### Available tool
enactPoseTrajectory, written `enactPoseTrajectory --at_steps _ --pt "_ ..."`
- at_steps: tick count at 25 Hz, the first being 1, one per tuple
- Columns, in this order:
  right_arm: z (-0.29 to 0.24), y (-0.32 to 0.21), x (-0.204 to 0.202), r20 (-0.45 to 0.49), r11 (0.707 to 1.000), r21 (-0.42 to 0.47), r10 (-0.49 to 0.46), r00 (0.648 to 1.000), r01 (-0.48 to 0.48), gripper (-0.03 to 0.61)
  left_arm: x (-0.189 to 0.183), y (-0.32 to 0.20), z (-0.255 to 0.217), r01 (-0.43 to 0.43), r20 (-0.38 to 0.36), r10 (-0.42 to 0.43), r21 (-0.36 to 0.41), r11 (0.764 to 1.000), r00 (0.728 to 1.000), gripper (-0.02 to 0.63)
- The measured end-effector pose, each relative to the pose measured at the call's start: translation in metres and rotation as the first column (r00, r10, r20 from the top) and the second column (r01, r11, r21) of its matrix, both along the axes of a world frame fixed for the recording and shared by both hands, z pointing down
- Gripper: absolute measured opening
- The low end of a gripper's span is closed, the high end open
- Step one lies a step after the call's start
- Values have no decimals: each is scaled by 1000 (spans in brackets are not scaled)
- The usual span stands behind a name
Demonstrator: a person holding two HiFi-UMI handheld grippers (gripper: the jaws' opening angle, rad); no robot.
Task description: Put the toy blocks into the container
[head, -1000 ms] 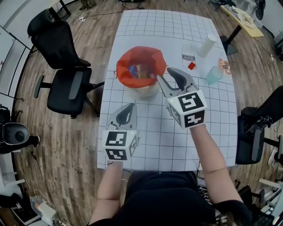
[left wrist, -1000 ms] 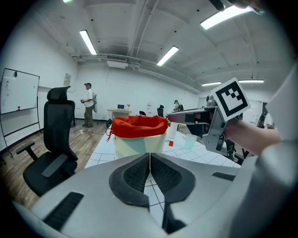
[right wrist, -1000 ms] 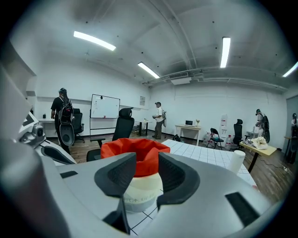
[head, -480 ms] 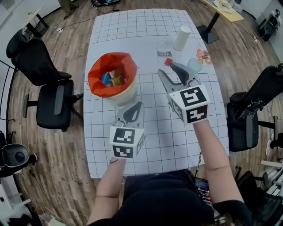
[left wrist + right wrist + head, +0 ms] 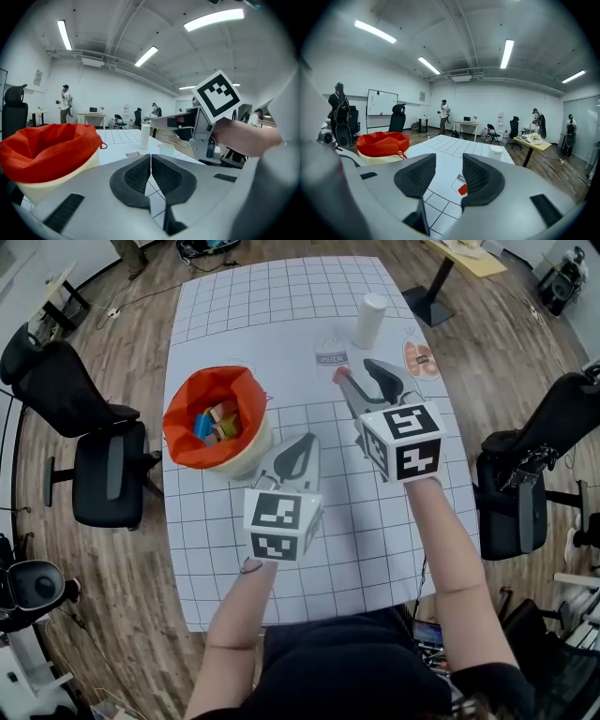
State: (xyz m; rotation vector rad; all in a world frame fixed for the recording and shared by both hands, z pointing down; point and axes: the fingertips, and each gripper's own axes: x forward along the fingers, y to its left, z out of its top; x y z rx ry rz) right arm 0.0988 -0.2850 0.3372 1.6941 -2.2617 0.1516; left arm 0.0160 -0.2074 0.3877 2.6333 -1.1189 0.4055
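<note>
A cream container lined with an orange bag (image 5: 214, 423) stands left of centre on the gridded table (image 5: 281, 315), with several coloured toy blocks (image 5: 216, 418) inside it. A small red block (image 5: 338, 374) lies by a milk card (image 5: 328, 357). My right gripper (image 5: 361, 374) hovers just right of this block. It is open, its jaws have just been opening, and nothing is between them. Past those jaws (image 5: 449, 164) the red block (image 5: 462, 189) shows on the table. My left gripper (image 5: 302, 442) is shut and empty beside the container (image 5: 51, 154).
A white cylinder (image 5: 369, 320) stands behind the milk card, and an orange-printed disc (image 5: 421, 359) lies to its right. A pale cup (image 5: 166, 149) sits near the cylinder (image 5: 145, 136). Black office chairs flank the table at the left (image 5: 103, 465) and right (image 5: 525, 484).
Both grippers have moved right across the table, away from the container. The right one now sits beside the red block and milk card, with its jaws a little wider.
</note>
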Motion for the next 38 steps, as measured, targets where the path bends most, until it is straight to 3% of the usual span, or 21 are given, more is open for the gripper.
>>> enactPoseTrajectory --at_steps 6,19,33,38 --pt "46 -28 13 41 996 -73 58 997 -55 179 9 -18 19 34 -32 -36 -38 999 999 28" --pt "152 -78 38 117 955 -233 217 969 -186 176 13 -51 82 86 3 -87 -110 990 996 28" --pt "216 -120 61 73 901 -303 347 935 -311 186 4 -69 121 140 -18 -145 -166 976 989 26" --pt "219 -127 63 82 899 -310 348 934 -308 197 5 -69 123 131 -33 -139 -175 976 990 26"
